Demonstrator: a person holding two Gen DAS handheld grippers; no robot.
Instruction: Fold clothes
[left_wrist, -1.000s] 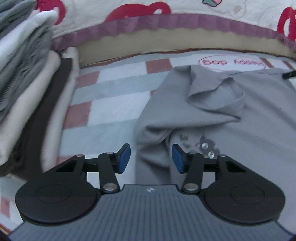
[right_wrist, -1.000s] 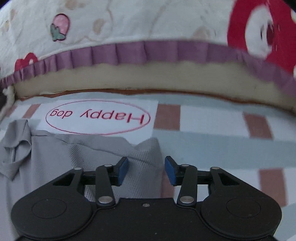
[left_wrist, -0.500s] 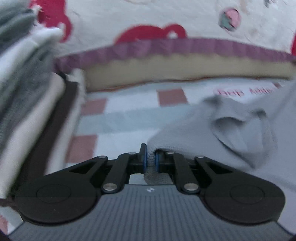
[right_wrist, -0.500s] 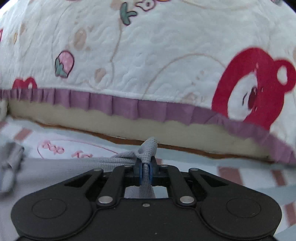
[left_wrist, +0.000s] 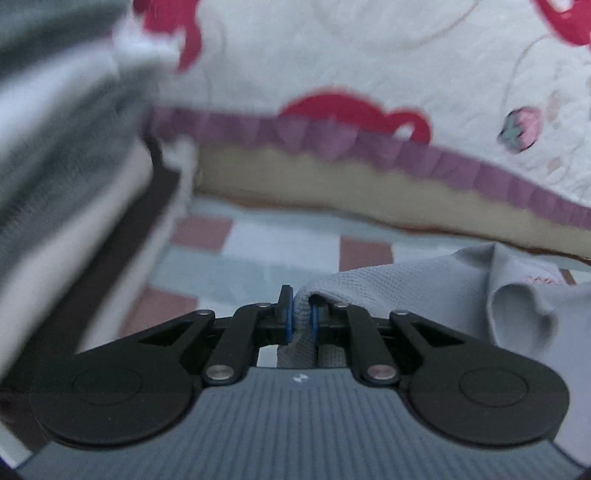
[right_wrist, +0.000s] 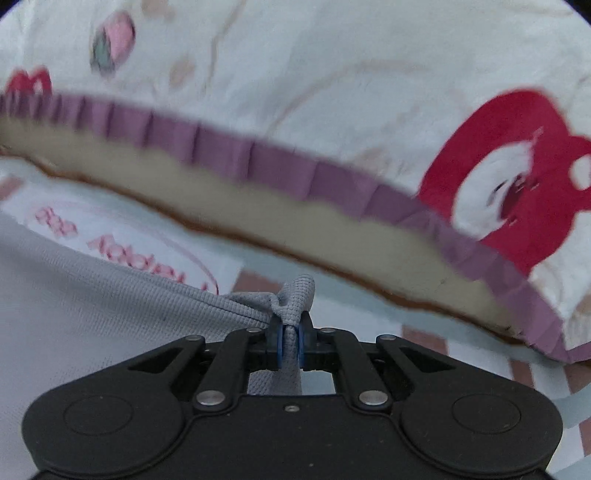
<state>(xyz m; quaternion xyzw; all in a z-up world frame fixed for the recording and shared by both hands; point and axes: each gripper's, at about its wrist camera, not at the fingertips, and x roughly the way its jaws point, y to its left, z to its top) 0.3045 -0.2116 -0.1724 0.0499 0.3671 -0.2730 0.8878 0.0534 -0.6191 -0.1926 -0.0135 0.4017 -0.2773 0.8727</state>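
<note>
The left gripper (left_wrist: 300, 319) is clamped on a bunched edge of the grey ribbed knit garment (left_wrist: 424, 291), which spreads away toward 3 o'clock over the pink-and-blue checked sheet (left_wrist: 258, 251). The right gripper (right_wrist: 290, 339) pinches another fold of the same garment (right_wrist: 92, 314), whose body lies toward 9 o'clock. A stack of folded grey and cream clothes (left_wrist: 66, 184) sits at 9 o'clock of the left gripper, and a white quilt with purple frill (right_wrist: 295, 110) lies at 12 o'clock.
</note>
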